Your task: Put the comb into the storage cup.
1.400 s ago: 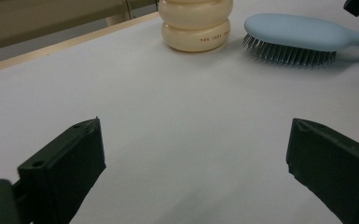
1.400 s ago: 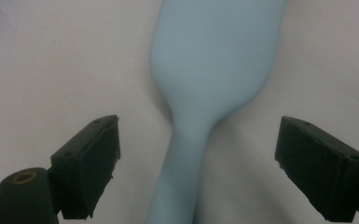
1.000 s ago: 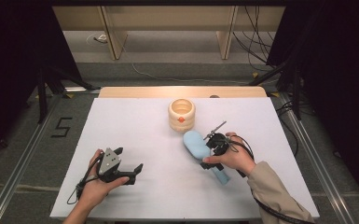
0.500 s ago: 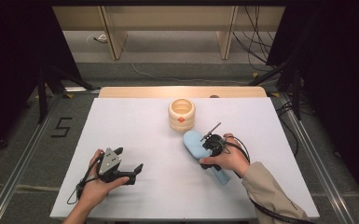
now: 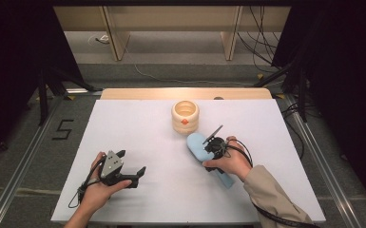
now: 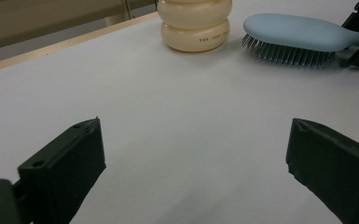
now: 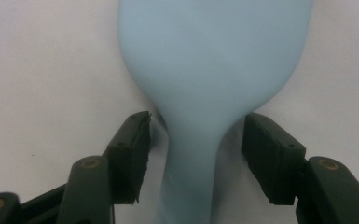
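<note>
A light blue hairbrush (image 5: 196, 144) lies bristles down on the white table (image 5: 147, 128), its handle (image 5: 226, 180) running toward the near right. My right gripper (image 5: 212, 147) straddles the brush (image 7: 214, 56) where the head narrows into the handle. Its jaws have just been closing, and a thin gap still shows on each side of the neck (image 7: 191, 154). My left gripper (image 5: 132, 162) rests at the near left, jaws wide open (image 6: 193, 158) with nothing between them, looking toward the brush (image 6: 293, 32).
A cream ribbed pot (image 5: 185, 116) stands behind the brush head, close to it, and also at the top of the left gripper view (image 6: 195, 23). A wooden strip (image 5: 185, 93) edges the table's far side. Cables trail from both grippers.
The right hand has shifted slightly over the brush. The left hand, the brush and the pot lie as before.
</note>
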Tool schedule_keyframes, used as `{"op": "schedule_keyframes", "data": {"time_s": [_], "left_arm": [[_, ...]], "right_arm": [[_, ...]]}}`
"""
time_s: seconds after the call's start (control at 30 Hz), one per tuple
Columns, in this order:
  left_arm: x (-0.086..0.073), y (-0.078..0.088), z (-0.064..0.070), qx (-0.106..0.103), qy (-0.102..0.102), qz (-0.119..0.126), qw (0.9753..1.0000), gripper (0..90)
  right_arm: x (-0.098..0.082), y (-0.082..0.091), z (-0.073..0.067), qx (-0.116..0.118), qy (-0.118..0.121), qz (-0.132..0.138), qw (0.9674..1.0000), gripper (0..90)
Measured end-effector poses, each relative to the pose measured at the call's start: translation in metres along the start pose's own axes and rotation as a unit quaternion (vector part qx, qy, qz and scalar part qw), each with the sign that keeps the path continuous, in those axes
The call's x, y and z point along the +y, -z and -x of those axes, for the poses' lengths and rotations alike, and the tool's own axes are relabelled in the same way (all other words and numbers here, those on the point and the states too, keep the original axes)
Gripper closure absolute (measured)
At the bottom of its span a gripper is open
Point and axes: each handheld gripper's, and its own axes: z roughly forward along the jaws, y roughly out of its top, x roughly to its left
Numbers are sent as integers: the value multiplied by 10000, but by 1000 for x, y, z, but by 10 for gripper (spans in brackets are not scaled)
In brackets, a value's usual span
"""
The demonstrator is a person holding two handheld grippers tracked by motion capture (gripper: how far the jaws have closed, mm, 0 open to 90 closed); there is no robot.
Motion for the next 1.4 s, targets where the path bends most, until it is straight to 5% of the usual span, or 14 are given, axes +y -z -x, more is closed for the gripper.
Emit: {"op": "schedule_keyframes", "data": {"time_s": [0.63,1.4], "left_arm": [[0,0,0,-10,6,-5,10000,40],[0,0,0,-9,8,-3,10000,41]], "right_arm": [[3,1,-3,-117,-113,-102,9998,637],[1,3,-1,-16,-343,-129,9993,698]]}}
